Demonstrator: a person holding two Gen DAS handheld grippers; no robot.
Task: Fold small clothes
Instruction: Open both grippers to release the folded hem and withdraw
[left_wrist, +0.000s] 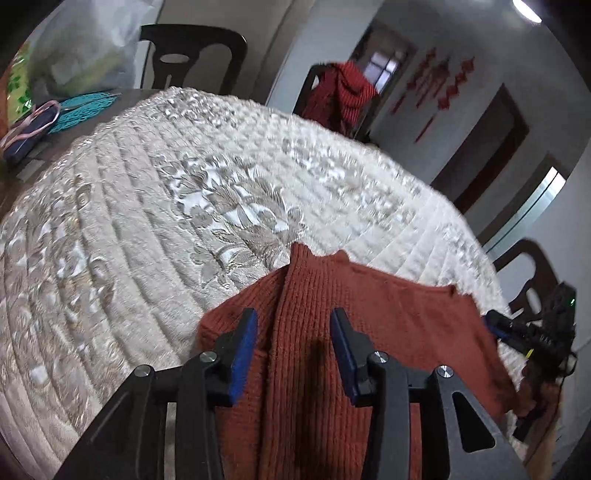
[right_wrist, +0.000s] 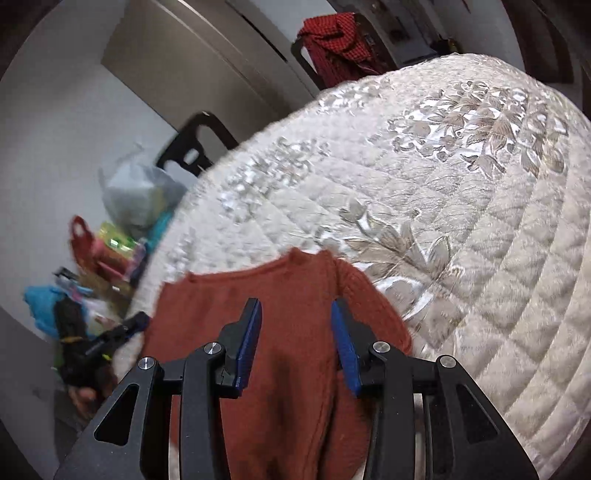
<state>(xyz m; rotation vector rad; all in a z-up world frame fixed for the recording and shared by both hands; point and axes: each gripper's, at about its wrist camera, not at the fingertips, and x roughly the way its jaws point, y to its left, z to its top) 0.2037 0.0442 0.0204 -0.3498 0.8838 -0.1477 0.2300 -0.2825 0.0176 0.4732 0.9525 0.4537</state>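
Note:
A rust-red knitted sweater (left_wrist: 388, 317) lies flat at the near edge of a cream quilted table cover (left_wrist: 147, 221). One sleeve is folded inward along the body and forms a long ridge. My left gripper (left_wrist: 294, 317) hangs over that ridge with its blue pads (left_wrist: 243, 350) apart and clear of the knit. In the right wrist view the sweater (right_wrist: 207, 317) shows its neckline toward the table's middle. My right gripper (right_wrist: 296, 308) stands open above it near the other folded sleeve, holding nothing.
A dark chair draped with a red garment (left_wrist: 343, 92) stands at the far side of the table. Another dark chair (left_wrist: 192, 55), a plastic bag (left_wrist: 85, 48) and a teal mat (left_wrist: 85, 107) are at the far left. The quilted cover (right_wrist: 480, 221) spreads widely beyond the sweater.

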